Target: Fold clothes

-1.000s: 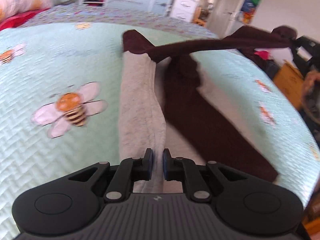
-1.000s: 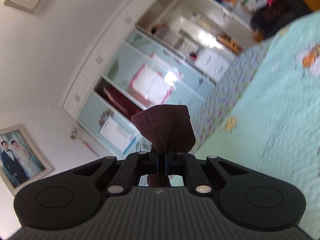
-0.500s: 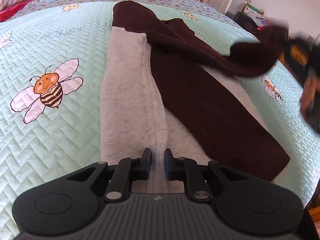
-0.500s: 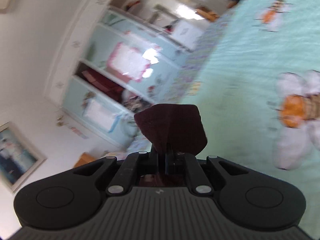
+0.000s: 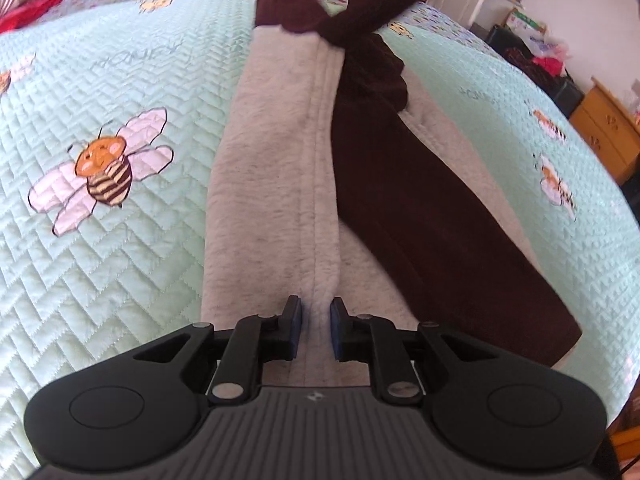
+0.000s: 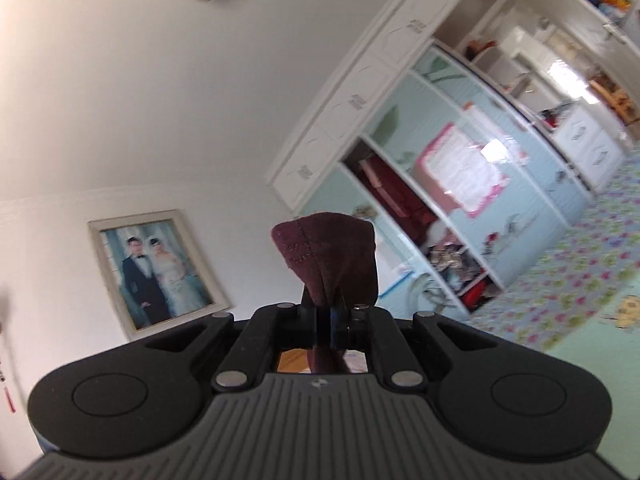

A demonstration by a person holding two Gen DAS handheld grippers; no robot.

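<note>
The fold seems half done: the left gripper [image 5: 316, 330], slightly open, straddles the garment [image 5: 276, 184] seam on the quilt [image 5: 100, 60], while the right gripper [image 6: 325, 322] pinches its raised dark sleeve end [image 6: 328, 256].

The garment [image 5: 276, 184] lies lengthwise on the bed [image 5: 120, 264]. Its sleeve [image 5: 436, 216] lies across its right half. The bee motif [image 5: 105, 174] sits on the bedcover left of the garment. A dresser [image 5: 608, 128] stands right of the bed.
</note>
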